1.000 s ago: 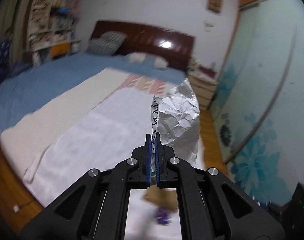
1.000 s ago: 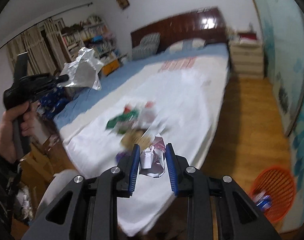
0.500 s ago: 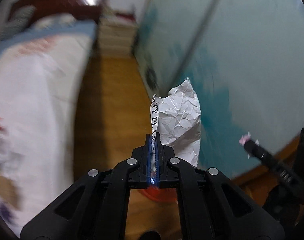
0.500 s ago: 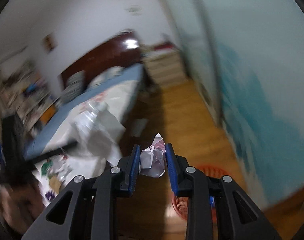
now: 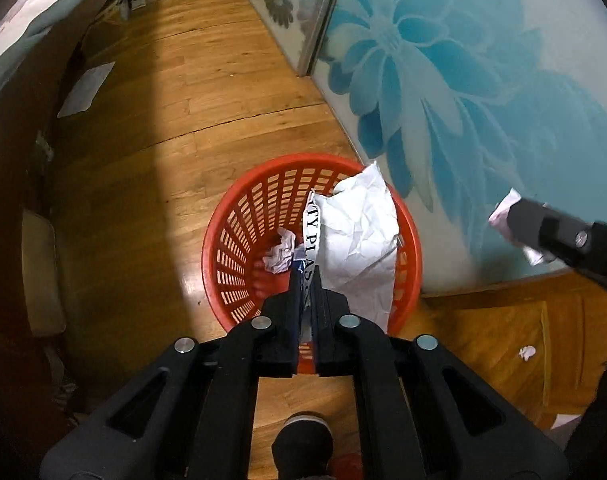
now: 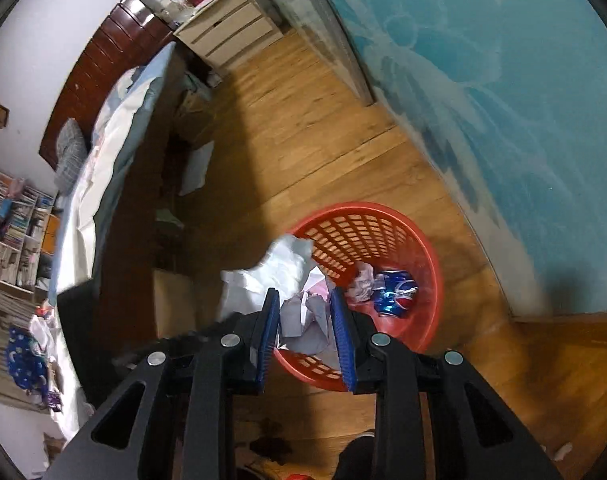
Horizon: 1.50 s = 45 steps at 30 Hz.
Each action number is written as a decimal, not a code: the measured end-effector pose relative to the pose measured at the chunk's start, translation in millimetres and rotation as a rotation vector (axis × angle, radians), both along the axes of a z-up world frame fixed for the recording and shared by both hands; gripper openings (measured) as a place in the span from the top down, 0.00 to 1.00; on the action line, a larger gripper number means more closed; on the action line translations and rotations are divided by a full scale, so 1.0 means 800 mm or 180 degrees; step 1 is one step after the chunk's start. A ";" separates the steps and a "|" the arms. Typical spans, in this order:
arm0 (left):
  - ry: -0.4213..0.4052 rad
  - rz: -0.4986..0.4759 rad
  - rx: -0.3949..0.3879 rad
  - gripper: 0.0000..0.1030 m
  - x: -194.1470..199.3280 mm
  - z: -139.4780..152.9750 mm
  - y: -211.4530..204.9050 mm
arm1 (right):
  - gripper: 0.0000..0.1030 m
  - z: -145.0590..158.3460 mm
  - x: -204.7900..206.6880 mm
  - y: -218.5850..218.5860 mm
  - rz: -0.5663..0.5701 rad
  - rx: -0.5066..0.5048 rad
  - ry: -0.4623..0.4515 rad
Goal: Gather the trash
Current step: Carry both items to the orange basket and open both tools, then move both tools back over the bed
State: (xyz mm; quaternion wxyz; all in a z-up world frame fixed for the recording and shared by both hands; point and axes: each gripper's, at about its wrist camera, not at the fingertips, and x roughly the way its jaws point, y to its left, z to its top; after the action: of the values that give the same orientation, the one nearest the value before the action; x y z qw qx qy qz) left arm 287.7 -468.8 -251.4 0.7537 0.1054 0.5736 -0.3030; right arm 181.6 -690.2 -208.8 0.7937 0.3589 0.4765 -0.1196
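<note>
A red mesh basket (image 5: pixel 239 240) stands on the wooden floor by the blue flowered wall; it also shows in the right wrist view (image 6: pixel 383 228). My left gripper (image 5: pixel 306 280) is shut on a crumpled silver-white wrapper (image 5: pixel 359 236) and holds it over the basket. My right gripper (image 6: pixel 305 312) is shut on a crumpled pink-white paper wad (image 6: pixel 307 316) above the basket's near rim; it shows at the right of the left wrist view (image 5: pixel 519 228). A paper ball (image 5: pixel 279 252) and a crushed blue can (image 6: pixel 395 292) lie inside the basket.
The bed (image 6: pixel 103 148) runs along the left, with a drawer chest (image 6: pixel 227 32) at its head. A sheet of paper (image 5: pixel 85 88) and a small paper scrap (image 5: pixel 526 353) lie on the floor. More trash (image 6: pixel 27 356) lies on the bed's near end.
Both grippers have swung from the bed towards the wall and down over the red basket, each still holding its trash.
</note>
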 end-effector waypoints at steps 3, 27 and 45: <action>0.0093 -0.0024 -0.0010 0.28 -0.003 -0.001 -0.006 | 0.28 -0.002 0.001 -0.015 -0.0209 0.0199 -0.0086; -0.1214 0.1262 -0.0357 0.15 -0.152 0.253 0.452 | 0.21 0.157 -0.050 0.213 0.0616 -0.0151 -0.1116; -0.1278 0.1772 -0.0208 0.14 -0.086 0.188 0.568 | 0.21 0.235 -0.021 0.517 0.1646 -0.0241 -0.1370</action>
State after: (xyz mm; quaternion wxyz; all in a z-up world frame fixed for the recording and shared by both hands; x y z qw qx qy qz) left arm 218.6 -14.1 -101.3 0.9082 -0.0217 0.4107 -0.0772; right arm 164.7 -276.9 -20.7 0.8929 0.2134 0.3684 0.1465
